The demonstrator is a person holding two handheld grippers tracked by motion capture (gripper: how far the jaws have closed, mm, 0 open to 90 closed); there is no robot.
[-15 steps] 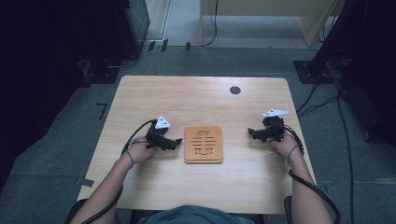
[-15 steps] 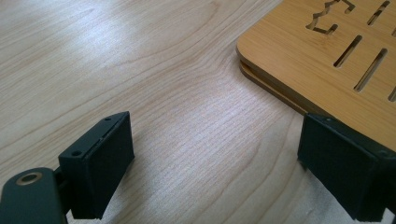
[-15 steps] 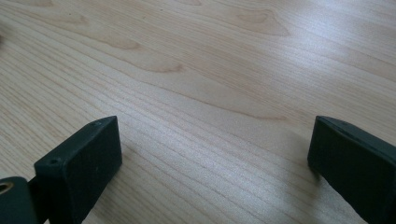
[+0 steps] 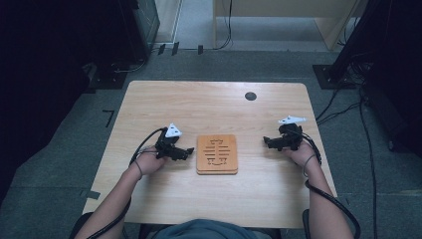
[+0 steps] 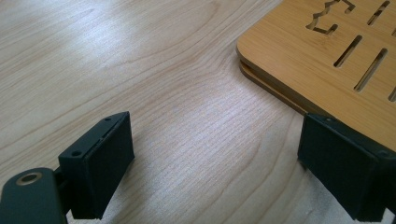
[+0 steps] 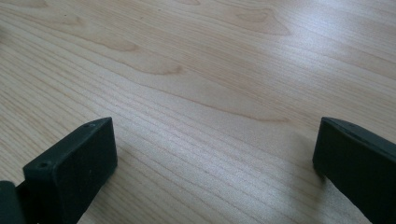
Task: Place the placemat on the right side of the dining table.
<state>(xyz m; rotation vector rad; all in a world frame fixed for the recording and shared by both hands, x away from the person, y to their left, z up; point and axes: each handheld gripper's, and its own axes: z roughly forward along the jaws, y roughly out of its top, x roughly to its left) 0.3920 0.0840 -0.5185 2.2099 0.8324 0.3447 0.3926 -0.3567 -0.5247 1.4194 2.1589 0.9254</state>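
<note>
A square orange-brown wooden board [image 4: 217, 154] with cut-out slots lies flat at the middle of the table. In the left gripper view its near corner [image 5: 322, 60] shows as two stacked layers. My left gripper [image 4: 186, 152] rests on the table just left of the board, open, jaws pointing at it; the gap between its jaws [image 5: 215, 158] holds bare table. My right gripper [image 4: 267, 143] rests to the right of the board, a short way off, open, with bare wood between its jaws [image 6: 215, 163].
The light wooden table [image 4: 209, 104] has a dark round cable hole [image 4: 251, 96] at its far side. Cables trail from both grippers toward the person's arms. Dark equipment and floor cables surround the table.
</note>
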